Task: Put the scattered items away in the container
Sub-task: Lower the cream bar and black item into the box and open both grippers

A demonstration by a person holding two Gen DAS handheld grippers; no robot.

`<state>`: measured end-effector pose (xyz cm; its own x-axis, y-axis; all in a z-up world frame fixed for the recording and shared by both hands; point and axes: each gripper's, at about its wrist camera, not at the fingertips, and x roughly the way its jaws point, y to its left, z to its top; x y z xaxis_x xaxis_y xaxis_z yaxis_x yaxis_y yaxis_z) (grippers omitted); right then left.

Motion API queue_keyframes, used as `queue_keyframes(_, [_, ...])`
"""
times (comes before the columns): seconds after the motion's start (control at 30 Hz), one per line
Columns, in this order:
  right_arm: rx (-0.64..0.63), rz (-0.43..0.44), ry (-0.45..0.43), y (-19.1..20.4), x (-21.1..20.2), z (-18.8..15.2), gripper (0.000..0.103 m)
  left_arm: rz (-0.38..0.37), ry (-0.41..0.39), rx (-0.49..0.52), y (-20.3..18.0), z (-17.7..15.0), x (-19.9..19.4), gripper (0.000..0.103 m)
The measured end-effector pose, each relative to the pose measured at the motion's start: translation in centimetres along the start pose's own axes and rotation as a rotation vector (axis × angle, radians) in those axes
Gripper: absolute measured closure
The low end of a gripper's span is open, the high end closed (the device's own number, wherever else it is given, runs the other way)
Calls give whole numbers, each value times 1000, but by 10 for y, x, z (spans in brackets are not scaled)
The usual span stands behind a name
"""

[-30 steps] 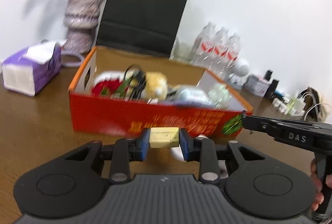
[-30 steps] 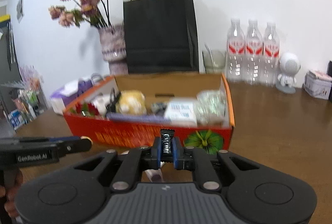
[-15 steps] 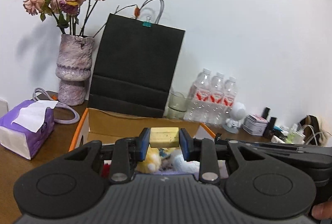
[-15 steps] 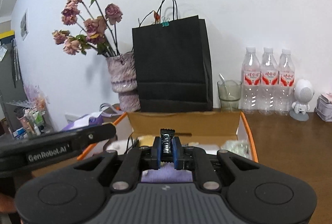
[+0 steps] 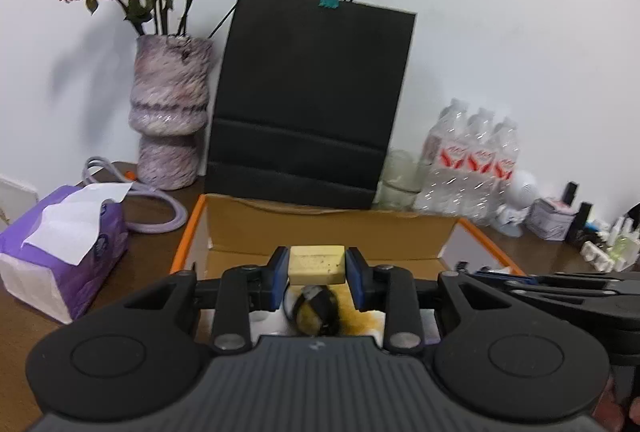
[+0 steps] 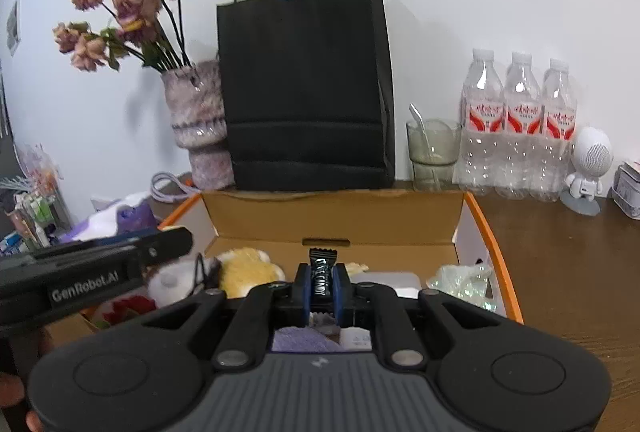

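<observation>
The cardboard box (image 5: pixel 320 228) with the orange rim sits on the brown table (image 6: pixel 560 256), right under both grippers now; a second ago its red front wall faced them from further off, and that wall has since dropped out of sight below the claws. The left gripper (image 5: pixel 317 268) is clenched on a pale yellow block (image 5: pixel 317 264), which hangs over the box's inside, with a yellow plush toy (image 5: pixel 316 312) just below at 6 o'clock. The right gripper (image 6: pixel 322 282) is squeezed tight on a black candy wrapper (image 6: pixel 322 272) standing upright between its blue pads. Seen from the right wrist, the box's back wall lies at 12 o'clock from the candy, and the left gripper reaches in from 9 o'clock. Behind the box at 12 o'clock stands a black paper bag (image 6: pixel 304 88).
</observation>
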<state>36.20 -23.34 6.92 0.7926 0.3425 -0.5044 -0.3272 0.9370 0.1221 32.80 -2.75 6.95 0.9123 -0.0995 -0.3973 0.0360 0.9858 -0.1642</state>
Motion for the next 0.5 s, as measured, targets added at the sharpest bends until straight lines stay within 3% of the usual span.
queue_keyframes(0.07, [-6, -5, 16, -1, 3, -1, 92, 15, 12, 6, 1, -2, 3, 66])
queue_keyframes(0.1, [-7, -11, 22, -2, 4, -1, 89, 19, 19, 6, 2, -2, 4, 43])
queue_keyframes(0.13, [-6, -16, 30, -3, 4, -1, 82, 25, 26, 2, 2, -2, 5, 4])
queue_keyframes(0.2, [4, -50, 36, -6, 4, -1, 25, 44, 18, -12, 3, -2, 4, 0])
queue_keyframes(0.23, [11, -94, 34, -8, 4, -1, 8, 51, 14, -19, 4, -2, 3, 0])
queue_keyframes(0.3, [26, -114, 37, -13, 3, 0, 1, 65, 20, -20, 6, 0, 3, 0])
queue_keyframes(0.4, [67, -57, 48, -21, 0, 2, 0, 95, 31, -11, 4, -1, 5, 0])
queue_keyframes(0.5, [54, -61, 43, -19, -2, 3, 0, 93, 36, -5, 3, -2, 5, 0])
